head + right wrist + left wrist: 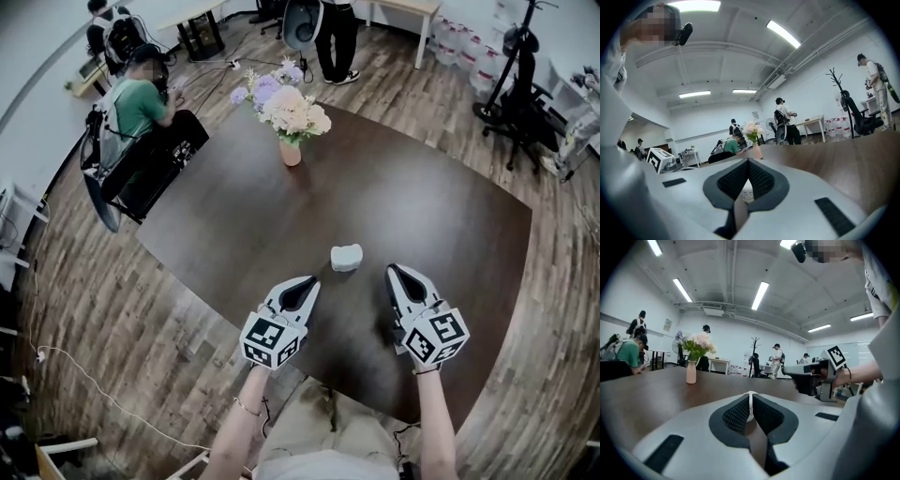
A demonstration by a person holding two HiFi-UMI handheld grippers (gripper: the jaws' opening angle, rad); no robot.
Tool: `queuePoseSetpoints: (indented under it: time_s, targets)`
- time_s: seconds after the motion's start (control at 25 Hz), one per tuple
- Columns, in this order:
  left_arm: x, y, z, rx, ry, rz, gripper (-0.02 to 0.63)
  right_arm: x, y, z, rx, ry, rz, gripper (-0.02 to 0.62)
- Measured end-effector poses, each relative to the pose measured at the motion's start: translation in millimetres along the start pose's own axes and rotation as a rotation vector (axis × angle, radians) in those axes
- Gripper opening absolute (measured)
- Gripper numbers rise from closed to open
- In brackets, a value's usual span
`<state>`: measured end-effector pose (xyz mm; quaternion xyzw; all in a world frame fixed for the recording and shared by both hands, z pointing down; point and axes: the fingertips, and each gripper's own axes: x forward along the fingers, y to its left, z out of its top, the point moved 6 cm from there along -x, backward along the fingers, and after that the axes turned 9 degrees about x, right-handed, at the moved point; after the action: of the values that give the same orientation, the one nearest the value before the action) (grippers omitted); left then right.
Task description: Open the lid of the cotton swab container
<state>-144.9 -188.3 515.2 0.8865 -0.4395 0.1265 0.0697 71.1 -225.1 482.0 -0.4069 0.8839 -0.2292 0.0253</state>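
**Both tongs shut, swab container untouched btw them**

The cotton swab container (346,257) is a small white tub on the dark table (441,206). It's a little way in from the near edge, where the person stands, approx halfway along that edge. It's too small in the head view to make out the lid properly. Nothing's touching it.

Left tongs (306,283) and right tongs (397,273) are both over the near edge, pointing toward the far side. The container is just ahead of the tips and between the two pairs, clear of both.

Left gripper view: jaws pressed together, pads meeting at the tip, nothing gripped. Right gripper view is the same deal, jaws together and nothing clamped. A sliver of white w/ some print shows thru the gap under the tips, but I can't tell what it is.

Other stuff: a pink vase w/ flowers (291,150) sits toward the far edge, well apart from the container. A seated person in a green top (141,105) is by the far left corner. Another person (336,42) is standing on the wood floor past the far edge.
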Motion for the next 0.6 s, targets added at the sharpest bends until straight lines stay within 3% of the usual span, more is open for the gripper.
queuePoseSetpoints:
  time_s: [0.2,0.28,0.6]
  targets:
    - [40,15,-25,0.031,0.063,-0.114,0.026,14,-8,0,-0.023,0.011,-0.012,0.02]
    - [52,19,-33,0.041,0.086,-0.161,0.103,16,-9,1,-0.025,0.01,-0.014,0.02]
    - [92,26,-42,0.134,0.138,-0.332,0.262,14,-11,6,-0.026,0.005,-0.035,0.02]
